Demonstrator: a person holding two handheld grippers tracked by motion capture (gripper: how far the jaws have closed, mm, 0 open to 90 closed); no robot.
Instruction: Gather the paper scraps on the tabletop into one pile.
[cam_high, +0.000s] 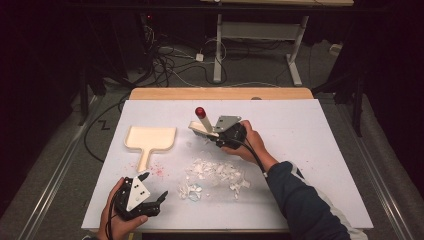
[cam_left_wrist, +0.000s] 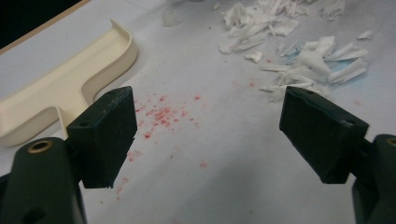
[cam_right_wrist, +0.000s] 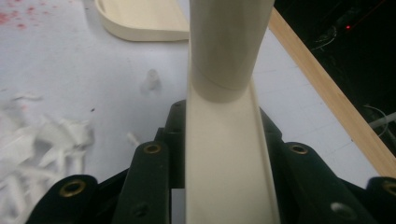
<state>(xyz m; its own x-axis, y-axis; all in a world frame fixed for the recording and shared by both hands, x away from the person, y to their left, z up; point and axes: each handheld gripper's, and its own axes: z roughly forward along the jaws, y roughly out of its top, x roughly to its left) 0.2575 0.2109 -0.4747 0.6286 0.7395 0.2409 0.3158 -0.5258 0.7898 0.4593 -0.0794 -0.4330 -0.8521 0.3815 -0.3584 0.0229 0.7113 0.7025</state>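
My right gripper (cam_high: 212, 134) is shut on a cream tool (cam_high: 202, 126) with a round handle and a red end (cam_high: 200, 112), held a little above the white board's far middle. In the right gripper view the cream tool (cam_right_wrist: 227, 140) runs up between the jaws of that gripper (cam_right_wrist: 227, 158). A cream dustpan (cam_high: 150, 138) lies flat at the left; the dustpan (cam_left_wrist: 70, 88) shows beside my left jaw, and its tray (cam_right_wrist: 144, 16) lies ahead of the right gripper. White paper scraps (cam_high: 215, 175) lie heaped in the middle. My left gripper (cam_high: 155, 185) rests open near the front left, nothing between its jaws (cam_left_wrist: 208, 126).
Red specks (cam_left_wrist: 161, 114) dot the board just ahead of the left gripper, beside the dustpan's handle. The paper scraps (cam_left_wrist: 299, 51) spread to its far right. The white board (cam_high: 310, 150) lies on a wooden table whose edge (cam_high: 220, 93) shows at the back; cables and a desk frame stand beyond.
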